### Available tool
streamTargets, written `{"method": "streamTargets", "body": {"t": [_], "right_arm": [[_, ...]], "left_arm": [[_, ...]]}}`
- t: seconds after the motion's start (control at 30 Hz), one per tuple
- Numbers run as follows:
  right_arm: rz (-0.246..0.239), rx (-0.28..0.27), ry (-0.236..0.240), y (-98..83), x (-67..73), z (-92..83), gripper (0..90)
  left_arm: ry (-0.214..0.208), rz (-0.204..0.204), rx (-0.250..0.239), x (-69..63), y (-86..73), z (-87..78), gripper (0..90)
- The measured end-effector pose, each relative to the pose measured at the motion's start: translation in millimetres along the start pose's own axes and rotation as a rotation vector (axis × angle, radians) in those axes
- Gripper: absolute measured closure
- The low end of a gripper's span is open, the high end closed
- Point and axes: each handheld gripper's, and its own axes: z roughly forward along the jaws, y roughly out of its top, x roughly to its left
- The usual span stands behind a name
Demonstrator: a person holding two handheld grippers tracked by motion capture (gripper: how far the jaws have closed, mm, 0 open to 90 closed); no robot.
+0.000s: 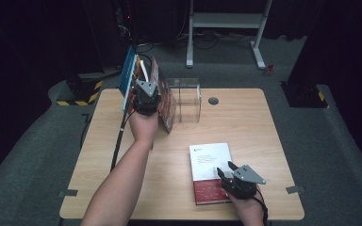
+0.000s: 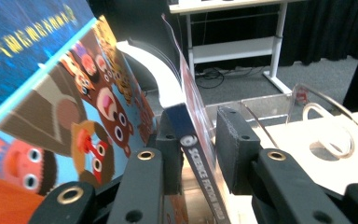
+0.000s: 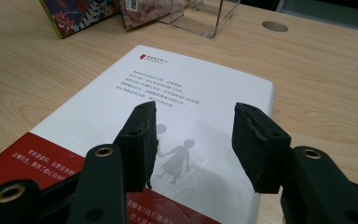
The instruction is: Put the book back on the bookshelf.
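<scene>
Several books stand upright at the table's far left, beside a clear acrylic box (image 1: 188, 101). My left gripper (image 1: 145, 94) reaches into that row. In the left gripper view its jaws (image 2: 198, 126) straddle a dark-spined book (image 2: 200, 158) with a red cover (image 1: 167, 106); the left pad lies against the spine, while a thin gap separates the right pad from the cover. A cartoon-covered book (image 2: 88, 116) leans just to its left. A white book with a red band (image 1: 209, 157) lies flat at the front right. My right gripper (image 1: 225, 168) hovers open above that white book (image 3: 186, 79), nothing between the jaws (image 3: 196, 116).
A blue book (image 1: 128, 70) leans at the outer end of the row. A round cable hole (image 1: 213, 100) sits in the wooden table (image 1: 245, 127) behind the box. A white metal stand (image 1: 226, 21) is on the floor beyond. The left gripper's cable (image 1: 118, 146) trails over the table's left side.
</scene>
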Motion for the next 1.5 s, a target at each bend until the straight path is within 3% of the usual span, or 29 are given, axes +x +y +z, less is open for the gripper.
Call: {"method": "streamTargets", "body": {"t": [1.5], "right_arm": [[0.008, -0.002, 0.001, 0.5, 0.9, -1.1, 50.2]], "left_arm": [[0.001, 0.009, -0.054, 6.6, 29.1, -17.0, 67.4]]}}
